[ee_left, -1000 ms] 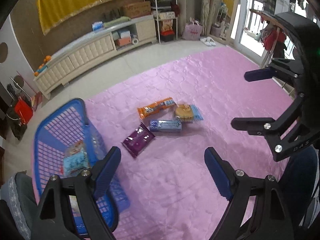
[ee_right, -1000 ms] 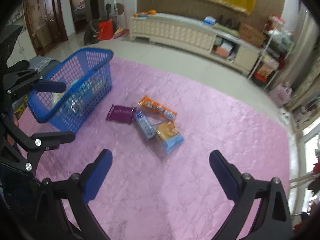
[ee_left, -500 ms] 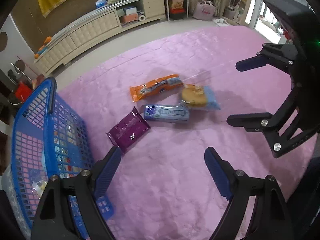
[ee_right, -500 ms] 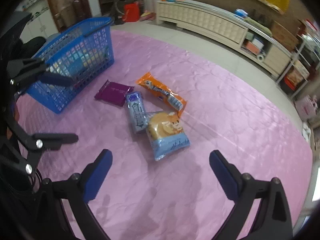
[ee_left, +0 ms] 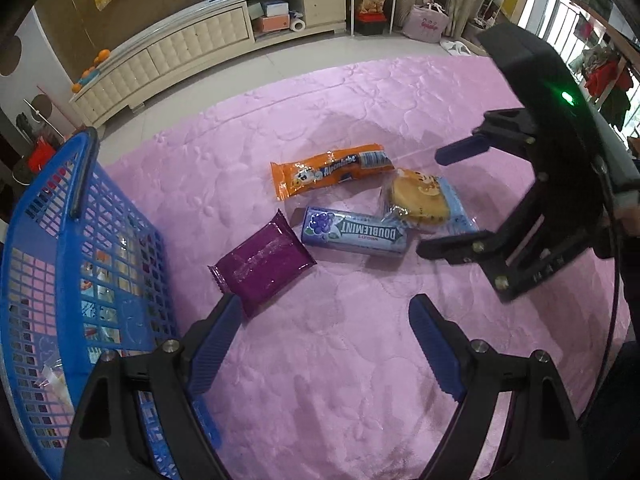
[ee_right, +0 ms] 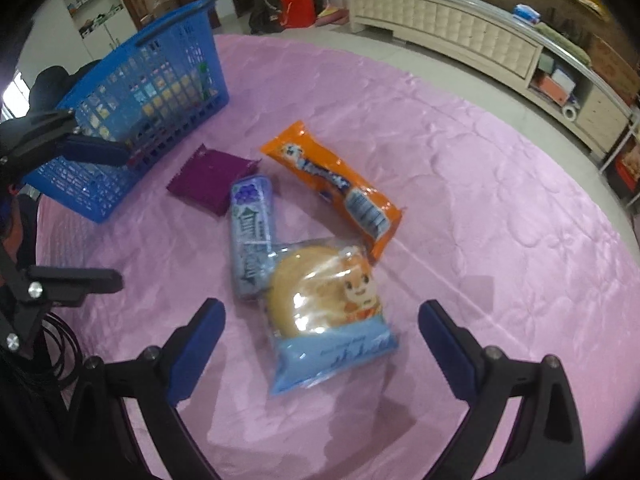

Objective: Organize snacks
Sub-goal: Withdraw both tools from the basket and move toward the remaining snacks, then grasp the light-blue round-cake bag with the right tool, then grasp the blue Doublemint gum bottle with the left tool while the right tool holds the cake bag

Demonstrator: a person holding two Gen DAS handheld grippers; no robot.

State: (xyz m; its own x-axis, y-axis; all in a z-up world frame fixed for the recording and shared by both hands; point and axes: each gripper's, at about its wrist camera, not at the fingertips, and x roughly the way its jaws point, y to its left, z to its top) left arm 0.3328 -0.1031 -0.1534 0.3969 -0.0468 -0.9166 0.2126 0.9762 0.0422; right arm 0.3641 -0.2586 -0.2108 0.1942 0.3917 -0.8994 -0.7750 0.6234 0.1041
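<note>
Pink quilt (ee_right: 480, 208) held four snack packets beside a blue basket (ee_right: 160, 92).
Both the left gripper (ee_left: 320, 344) and right gripper (ee_right: 320, 336) hung spread, empty, over the bun packet (ee_right: 324, 312).

Left gripper (ee_left: 324, 344): jaws spread wide, nothing between the blue pads (ee_left: 212, 348), tilted downward. Right gripper (ee_right: 320, 344): jaws spread wide, nothing clamped, tilted downward; seen from the left wrist view, it sits ahead and to the right, its fingers pointing left.
</note>
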